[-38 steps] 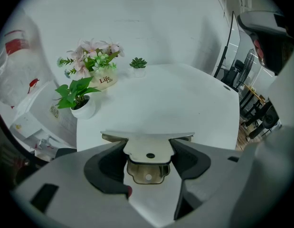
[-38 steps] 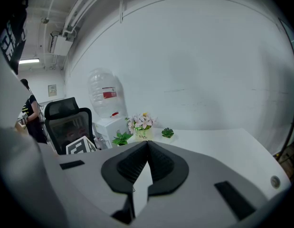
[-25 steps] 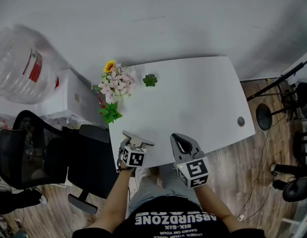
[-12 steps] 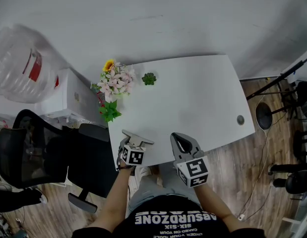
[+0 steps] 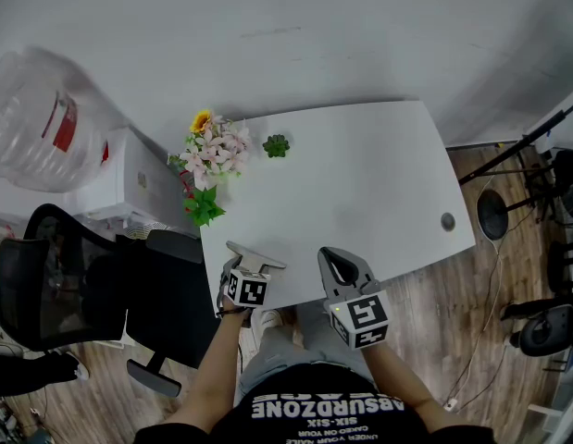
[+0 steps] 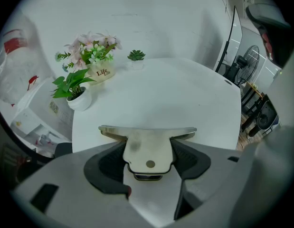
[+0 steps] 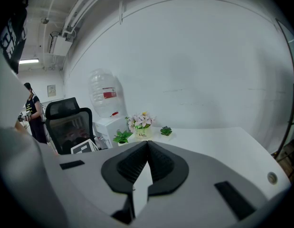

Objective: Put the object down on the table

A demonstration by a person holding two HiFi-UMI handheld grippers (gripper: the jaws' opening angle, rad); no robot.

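At the far left, a big water bottle [image 5: 36,118] stands beside a black office chair [image 5: 55,276]. On the left edge of the white tabletop [image 5: 360,183] there is a bunch of pink flowers [image 5: 217,146] and, nearer to the person, a small green plant [image 5: 205,209] in a white pot.

The left gripper [image 5: 252,271] is over the near edge of the tabletop. Its jaws are closed on a flat metal piece [image 6: 147,144] with a wide bar at the front and a small hole. The views do not show if the piece touches the tabletop.

Farther back, a little succulent [image 5: 276,145] stands near the flowers.

The right gripper [image 5: 337,259] is just beside the left one, also at the near edge. Its jaws are pressed together and nothing is between them. A round grey cap [image 5: 447,221] sits in the tabletop near the right corner.
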